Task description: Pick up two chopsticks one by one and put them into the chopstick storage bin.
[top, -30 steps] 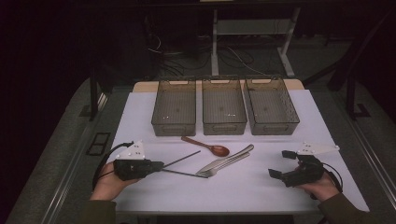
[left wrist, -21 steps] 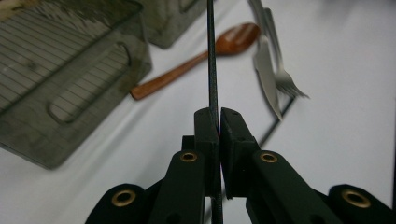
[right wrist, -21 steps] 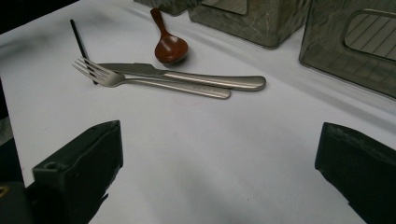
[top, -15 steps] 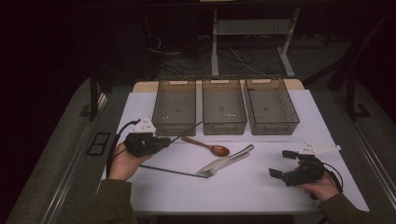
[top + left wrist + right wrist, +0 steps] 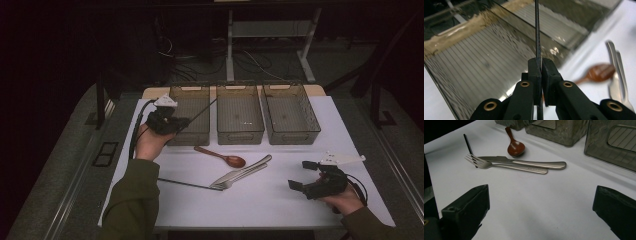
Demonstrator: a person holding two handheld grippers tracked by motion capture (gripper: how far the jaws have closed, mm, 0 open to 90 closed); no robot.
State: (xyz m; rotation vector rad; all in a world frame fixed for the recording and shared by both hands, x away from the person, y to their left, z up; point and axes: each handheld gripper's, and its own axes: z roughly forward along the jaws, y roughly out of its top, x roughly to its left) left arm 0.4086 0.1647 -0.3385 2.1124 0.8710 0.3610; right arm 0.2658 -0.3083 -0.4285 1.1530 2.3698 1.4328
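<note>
My left gripper [image 5: 181,123] is shut on a thin black chopstick [image 5: 202,110] and holds it above the left clear bin [image 5: 189,88]. In the left gripper view the jaws pinch the chopstick [image 5: 537,30], which points up across the ribbed bin floor [image 5: 481,70]. A second black chopstick [image 5: 182,183] lies on the white table. Beside it lie a brown wooden spoon [image 5: 222,157], a steel knife [image 5: 247,167] and a fork [image 5: 232,180]. My right gripper [image 5: 301,175] rests open at the front right, nothing between its jaws [image 5: 541,205].
Two more clear bins, the middle one [image 5: 240,136] and the right one [image 5: 292,136], stand in a row at the back of the table. The spoon [image 5: 515,146], knife [image 5: 534,163] and fork [image 5: 499,165] lie ahead of the right gripper.
My left gripper has lifted the chopstick from the table's front left and carried it away and up over the left bin. The right gripper has stayed still.
</note>
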